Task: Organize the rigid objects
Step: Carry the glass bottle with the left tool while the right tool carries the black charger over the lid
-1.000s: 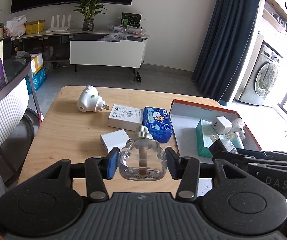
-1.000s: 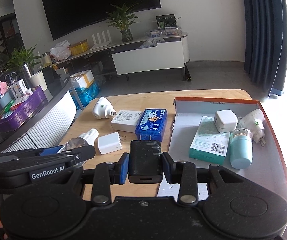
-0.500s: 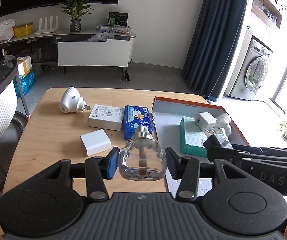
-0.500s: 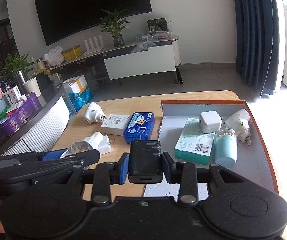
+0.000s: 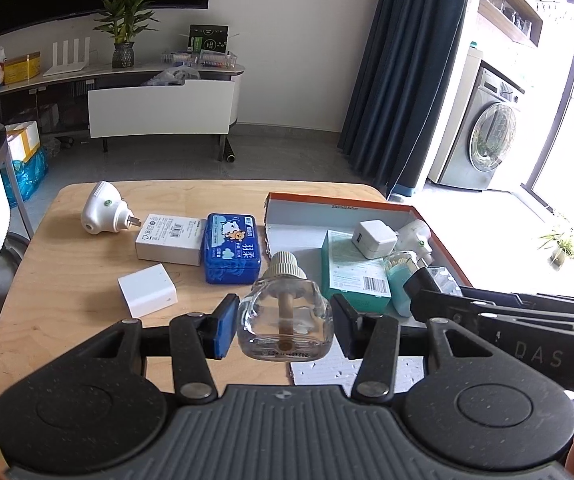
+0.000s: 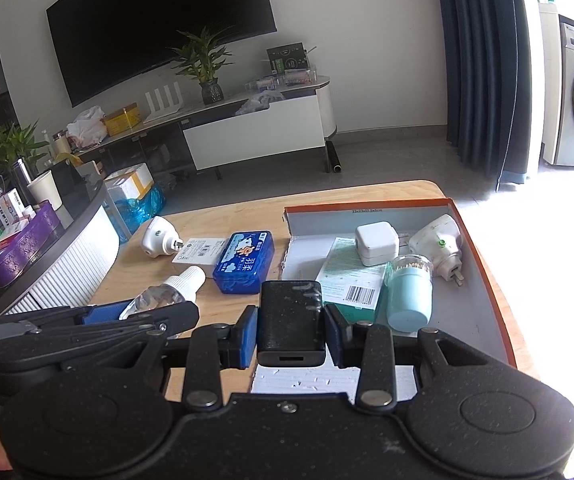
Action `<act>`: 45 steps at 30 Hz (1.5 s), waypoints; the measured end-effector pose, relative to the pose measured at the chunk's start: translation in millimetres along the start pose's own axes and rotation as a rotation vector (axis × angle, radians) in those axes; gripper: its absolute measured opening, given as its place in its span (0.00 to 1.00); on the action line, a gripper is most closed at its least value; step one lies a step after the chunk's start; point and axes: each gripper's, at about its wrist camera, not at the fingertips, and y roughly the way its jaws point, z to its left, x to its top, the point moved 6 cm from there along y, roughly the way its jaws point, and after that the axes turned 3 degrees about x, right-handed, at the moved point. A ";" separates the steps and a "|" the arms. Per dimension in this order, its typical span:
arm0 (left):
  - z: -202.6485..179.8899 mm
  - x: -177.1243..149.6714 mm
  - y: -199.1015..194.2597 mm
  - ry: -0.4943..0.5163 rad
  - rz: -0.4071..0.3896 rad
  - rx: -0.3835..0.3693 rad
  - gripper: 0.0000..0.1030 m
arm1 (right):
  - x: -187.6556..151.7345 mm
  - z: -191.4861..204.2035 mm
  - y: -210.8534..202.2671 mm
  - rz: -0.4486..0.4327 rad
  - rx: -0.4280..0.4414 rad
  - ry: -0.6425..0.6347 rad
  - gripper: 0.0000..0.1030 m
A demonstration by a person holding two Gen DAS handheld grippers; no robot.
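Left fingers (image 5: 227, 326) clamped on clear bottle (image 5: 285, 320); right fingers (image 6: 247, 336) on black block (image 6: 290, 320).

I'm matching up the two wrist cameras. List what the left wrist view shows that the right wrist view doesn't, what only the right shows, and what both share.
Only the left wrist view: the small white adapter lying on the table.

Only the right wrist view: the purple tray on the side counter, and the black power bank seen whole in the right gripper.

Both: the clear bottle in the left gripper, the blue tin, and the orange-rimmed box.
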 end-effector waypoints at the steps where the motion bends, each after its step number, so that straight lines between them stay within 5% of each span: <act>1: -2.5 0.0 0.7 0.002 0.001 -0.004 0.48 | 0.2 -2.0 -0.8 -0.002 -0.003 0.002 0.42; 45: -78.6 -2.7 33.4 0.087 0.046 -0.114 0.48 | -3.4 -82.0 -25.2 -0.055 -0.135 0.141 0.42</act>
